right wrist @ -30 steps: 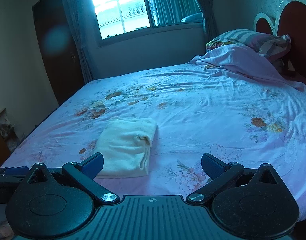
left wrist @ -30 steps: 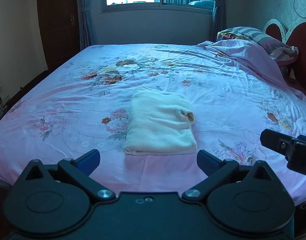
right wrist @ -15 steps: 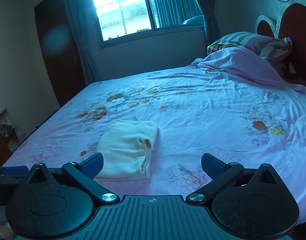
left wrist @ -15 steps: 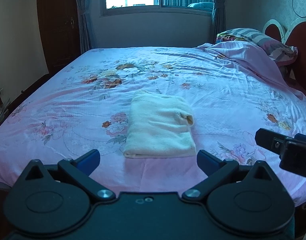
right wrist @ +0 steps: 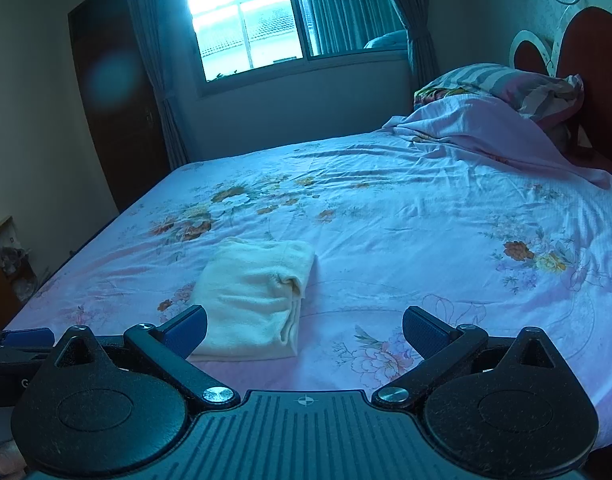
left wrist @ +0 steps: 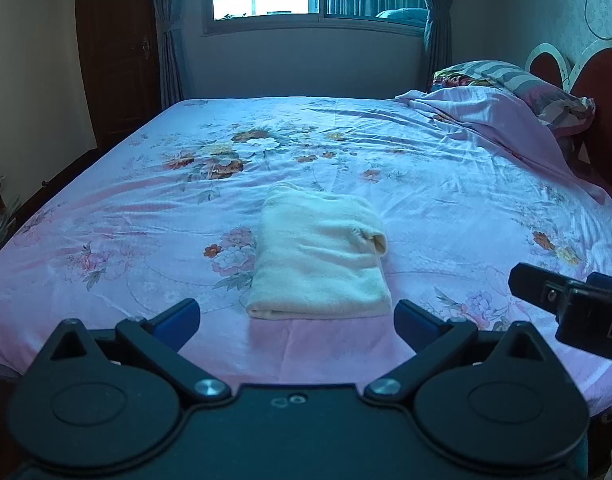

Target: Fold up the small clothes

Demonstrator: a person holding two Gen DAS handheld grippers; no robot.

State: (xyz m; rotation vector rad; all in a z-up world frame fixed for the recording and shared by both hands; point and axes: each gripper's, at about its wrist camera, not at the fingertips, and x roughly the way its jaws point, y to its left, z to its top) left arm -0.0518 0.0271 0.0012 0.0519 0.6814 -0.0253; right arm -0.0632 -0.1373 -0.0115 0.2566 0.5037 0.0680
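A: Where do we stand with our left gripper [left wrist: 296,318]?

B: We hold it low at the near edge of the bed [left wrist: 106,216], its blue fingers [left wrist: 174,318] spread wide, gripping nothing and touching nothing. The folded cream garment [left wrist: 318,256] lies flat on the floral sheet just beyond them, apart from both pads.

A: And our right gripper [right wrist: 304,330]?

B: Equally wide open and empty. From its camera we see the garment [right wrist: 254,296] ahead and to the left, its near corner hidden behind the left finger [right wrist: 188,330]; we cannot tell whether they touch. Pillows [right wrist: 506,84] sit by the headboard.
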